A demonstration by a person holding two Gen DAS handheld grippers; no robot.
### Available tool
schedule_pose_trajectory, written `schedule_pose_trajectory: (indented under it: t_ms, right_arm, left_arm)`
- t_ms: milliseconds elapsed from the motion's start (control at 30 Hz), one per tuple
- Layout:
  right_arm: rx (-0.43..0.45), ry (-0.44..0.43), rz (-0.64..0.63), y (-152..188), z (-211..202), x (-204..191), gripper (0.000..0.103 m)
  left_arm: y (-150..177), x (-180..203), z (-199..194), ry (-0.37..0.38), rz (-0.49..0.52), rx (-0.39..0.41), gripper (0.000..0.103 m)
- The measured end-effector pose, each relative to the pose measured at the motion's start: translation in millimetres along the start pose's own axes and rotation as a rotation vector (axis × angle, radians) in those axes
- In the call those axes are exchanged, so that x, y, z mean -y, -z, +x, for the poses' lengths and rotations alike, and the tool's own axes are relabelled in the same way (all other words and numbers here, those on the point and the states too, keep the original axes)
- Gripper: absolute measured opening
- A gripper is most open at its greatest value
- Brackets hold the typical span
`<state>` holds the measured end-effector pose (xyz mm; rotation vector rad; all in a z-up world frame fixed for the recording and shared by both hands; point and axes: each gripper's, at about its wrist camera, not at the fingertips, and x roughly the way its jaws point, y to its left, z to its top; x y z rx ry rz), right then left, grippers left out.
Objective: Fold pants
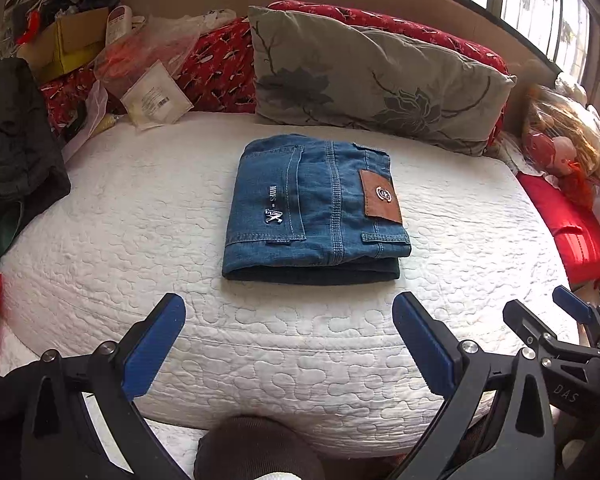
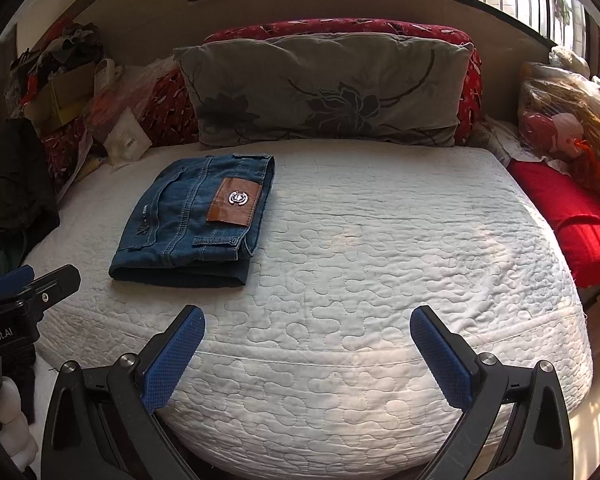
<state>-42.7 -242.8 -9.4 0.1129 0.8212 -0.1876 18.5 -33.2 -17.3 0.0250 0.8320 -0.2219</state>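
Pants: folded blue denim jeans (image 1: 316, 208) lie mid-bed on white quilted mattress (image 1: 460, 240).
Handling: thick, limp, heavy; grip stacked near edge.
Left hand-held gripper (image 1: 288, 344): wide open, empty.
Right hand-held gripper (image 2: 307, 344): wide open, empty.

Window daylight, perhaps overexposed; fisheye-warped edges

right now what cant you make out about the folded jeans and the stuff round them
- Jeans: lower layers hidden under the top fold, both views.
- Brown patch emblem: too small to read.
- Cardboard box contents: buried under clothes, left wrist view.
- Right gripper: base cut off by bottom edge.
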Motion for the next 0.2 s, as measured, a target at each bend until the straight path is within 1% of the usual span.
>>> schedule_pose_trajectory:
  t_ms: [100,200]
  right_arm:
    - [-0.002,-0.001,0.011,-0.8,0.2,1.5,0.103]
    - [-0.001,0.001,0.018,-2.4,0.0,3.1,0.103]
  left_arm:
    - [-1.8,1.3,-6.1,-0.017,0.007,0.034,0.103]
    - [-4.3,1.6,-9.9,-0.004,0.001,0.042,0.103]
